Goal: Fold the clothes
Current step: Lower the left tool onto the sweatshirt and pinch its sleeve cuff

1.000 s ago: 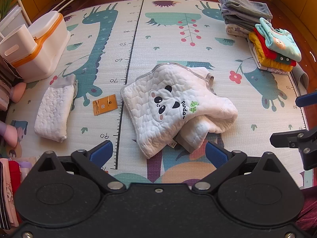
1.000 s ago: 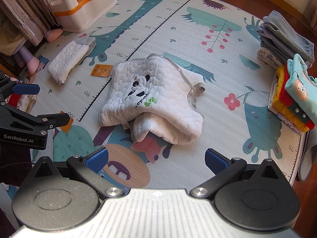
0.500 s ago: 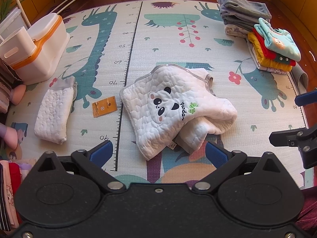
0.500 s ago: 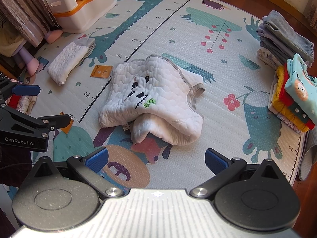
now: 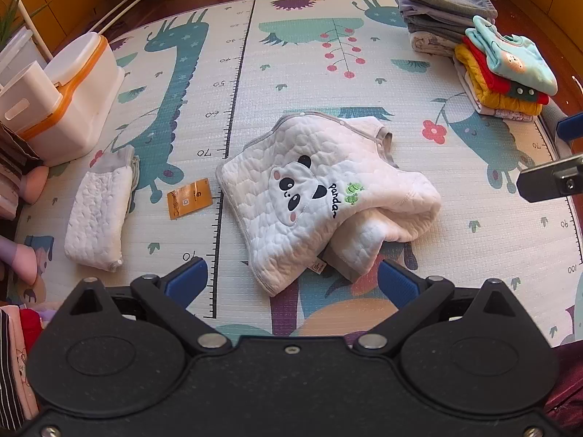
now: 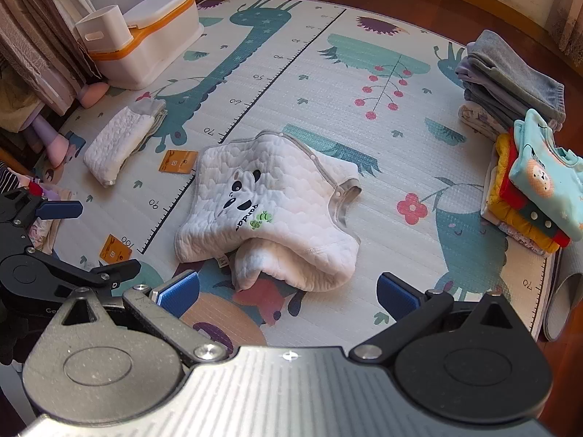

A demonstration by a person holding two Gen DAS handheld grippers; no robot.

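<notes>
Lying rumpled mid-mat, the white quilted panda top has a sleeve bunched under its near hem. Left claw and right claw hover near it, both spread wide and empty. Judging by this, smoothing the garment flat comes before any fold.

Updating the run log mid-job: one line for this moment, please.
left tool open, empty | right tool open, empty | panda top crumpled on mat, untouched | next: grasp
</notes>
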